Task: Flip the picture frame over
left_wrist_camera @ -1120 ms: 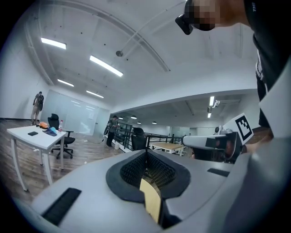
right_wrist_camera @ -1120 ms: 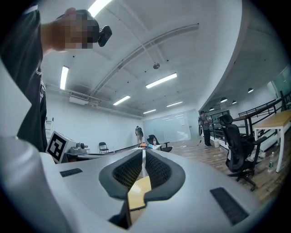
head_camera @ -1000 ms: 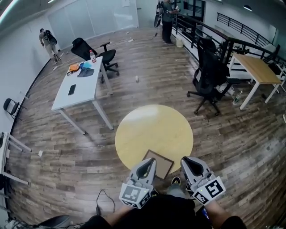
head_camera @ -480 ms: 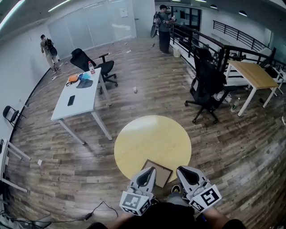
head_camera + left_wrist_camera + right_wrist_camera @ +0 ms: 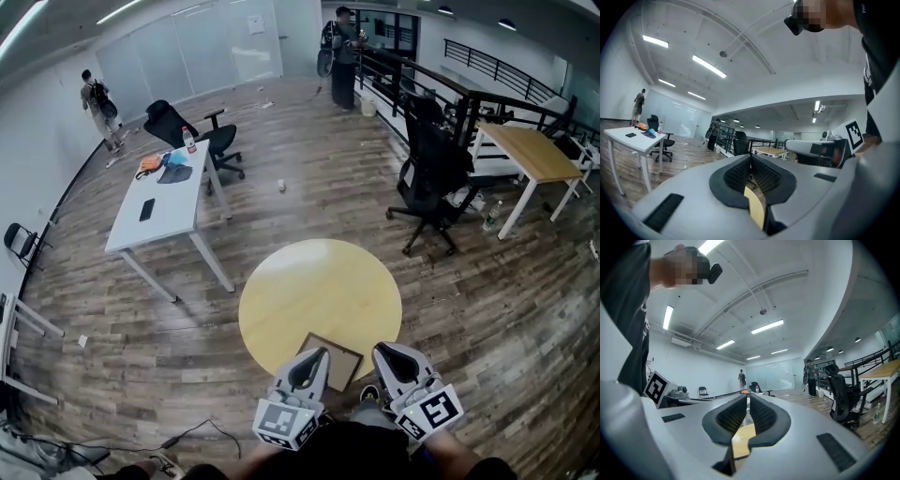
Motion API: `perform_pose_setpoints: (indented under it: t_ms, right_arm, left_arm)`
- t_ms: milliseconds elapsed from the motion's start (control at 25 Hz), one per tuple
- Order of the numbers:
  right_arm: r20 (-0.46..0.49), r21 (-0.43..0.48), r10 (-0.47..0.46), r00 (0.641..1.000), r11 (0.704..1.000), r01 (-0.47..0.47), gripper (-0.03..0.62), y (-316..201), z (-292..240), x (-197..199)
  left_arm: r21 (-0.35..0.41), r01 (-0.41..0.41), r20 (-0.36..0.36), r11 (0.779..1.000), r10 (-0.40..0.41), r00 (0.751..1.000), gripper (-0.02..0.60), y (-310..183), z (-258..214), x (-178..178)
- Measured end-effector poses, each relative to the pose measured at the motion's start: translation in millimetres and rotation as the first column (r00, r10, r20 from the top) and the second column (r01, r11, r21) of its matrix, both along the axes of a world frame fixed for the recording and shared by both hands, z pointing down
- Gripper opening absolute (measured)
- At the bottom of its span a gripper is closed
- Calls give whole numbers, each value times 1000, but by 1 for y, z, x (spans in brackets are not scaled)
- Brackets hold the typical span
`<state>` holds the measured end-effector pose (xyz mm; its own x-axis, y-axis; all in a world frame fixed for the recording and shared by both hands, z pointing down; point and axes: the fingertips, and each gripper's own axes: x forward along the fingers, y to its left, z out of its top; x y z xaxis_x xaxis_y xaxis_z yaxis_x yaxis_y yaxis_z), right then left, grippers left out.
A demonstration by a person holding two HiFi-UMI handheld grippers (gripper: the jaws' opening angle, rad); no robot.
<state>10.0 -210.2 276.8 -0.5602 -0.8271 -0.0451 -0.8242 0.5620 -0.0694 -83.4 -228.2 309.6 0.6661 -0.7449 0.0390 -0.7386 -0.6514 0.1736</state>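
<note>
Currently the picture frame (image 5: 334, 359) lies flat on the round table (image 5: 319, 286), at the rim nearest the person. Which face is up cannot be determined. In the head view the left gripper (image 5: 312, 360) overlaps the frame's left corner. Its jaws are clenched together with nothing between them. The right gripper (image 5: 388, 356) is held just beside the frame's right side, likewise clenched and empty. Neither gripper view shows contact with the frame.

Probable faults from this position:
- Shut jaws cannot take the frame's thin edge. Pressing closed tips against it would likely slide the frame instead of lifting it.
- The frame sits close to the rim. A push toward the person could send it onto the wooden floor (image 5: 141, 347).
- A flat frame offers little purchase. A one-sided pinch may let it pivot and drop in mid-flip.
- If the frame is glazed, a drop may crack it. Glazing cannot be confirmed.
</note>
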Motion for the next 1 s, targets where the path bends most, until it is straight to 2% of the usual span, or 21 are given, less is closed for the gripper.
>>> perform_pose_setpoints:
  t_ms: [280,1000]
  right_arm:
    - [37,-32,28,999,999,-27,29,-6,4,12]
    - [14,-22,37,999,999,-37,31,-3,4,12]
  left_arm:
    - [-3,0,3,1000,0,1000,29,-3,2,3]
    - [-7,2,-6,1000,-2,1000,29,-1,0,3]
